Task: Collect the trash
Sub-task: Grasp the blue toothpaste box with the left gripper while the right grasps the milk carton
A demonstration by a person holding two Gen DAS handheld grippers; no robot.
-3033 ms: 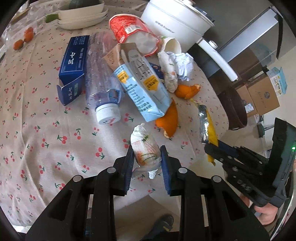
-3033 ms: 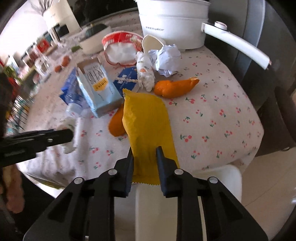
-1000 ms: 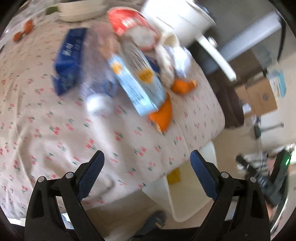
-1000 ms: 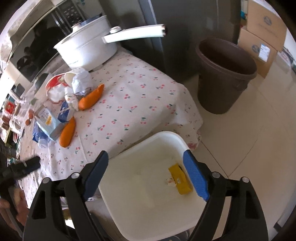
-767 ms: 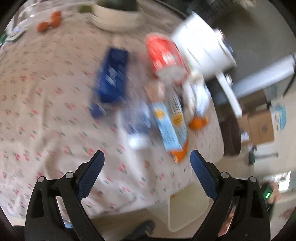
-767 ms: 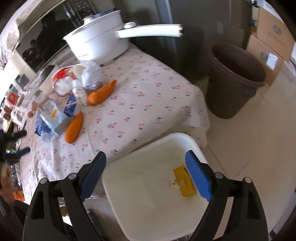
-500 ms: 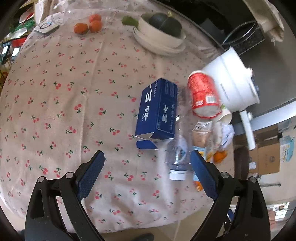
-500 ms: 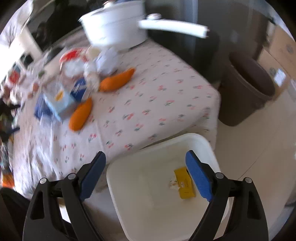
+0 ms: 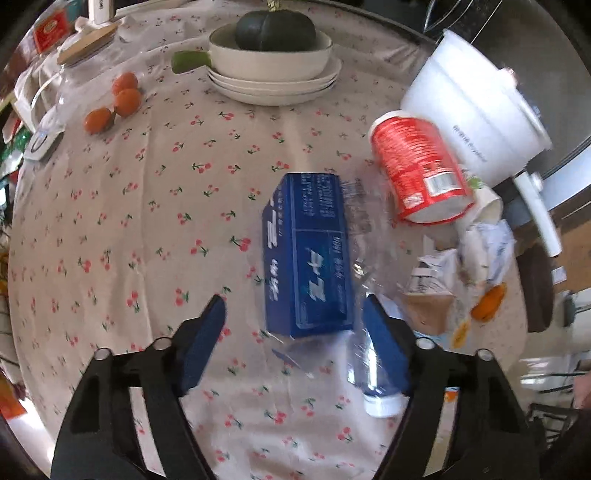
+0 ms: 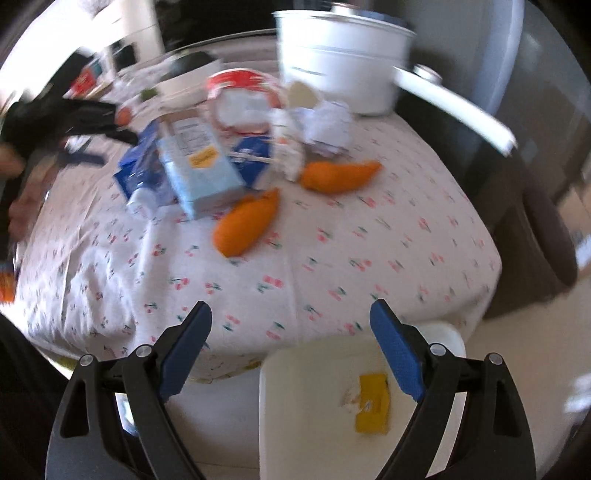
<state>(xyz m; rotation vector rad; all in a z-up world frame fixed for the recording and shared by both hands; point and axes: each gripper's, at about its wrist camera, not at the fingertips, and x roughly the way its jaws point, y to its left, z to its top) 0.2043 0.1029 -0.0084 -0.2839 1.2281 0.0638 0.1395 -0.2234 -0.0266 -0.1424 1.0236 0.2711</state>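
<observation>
Currently counted on the cherry-print cloth (image 9: pixel 110 229): one blue box (image 9: pixel 308 254), one clear bottle (image 9: pixel 369 332) lying against its right side, one red cup (image 9: pixel 415 170) on its side, one light-blue carton (image 10: pixel 199 173), two orange peels (image 10: pixel 247 223) (image 10: pixel 340 176), one crumpled paper wad (image 10: pixel 328 125), three small oranges (image 9: pixel 114 105), one stack of plates (image 9: pixel 273 83) carrying a bowl with one dark squash (image 9: pixel 275 31), one white pot (image 9: pixel 476 110). Left gripper (image 9: pixel 293 312): jaws spread, just narrowed from wider, straddling the near end of the blue box, pads not pressing on it, right finger over the bottle. Right gripper (image 10: pixel 291 325): jaws spread wide, nothing between them, hovering at the table edge above one white bin (image 10: pixel 306 417). Inside the bin: one yellow wrapper (image 10: pixel 371 402) and one small pale scrap (image 10: pixel 349 398) just beside it. One dark brown bin (image 10: pixel 535 243) on the floor to the right of the table. Changed against three seconds back: left pads no longer pinching the crumpled tissue, right pads no longer pinching the yellow wrapper, wrapper now in the white bin. Changed against one second back: left view shifted from the table edge to the centre of the cloth; right view swung from mostly bin and floor to the trash pile, image motion-blurred.
</observation>
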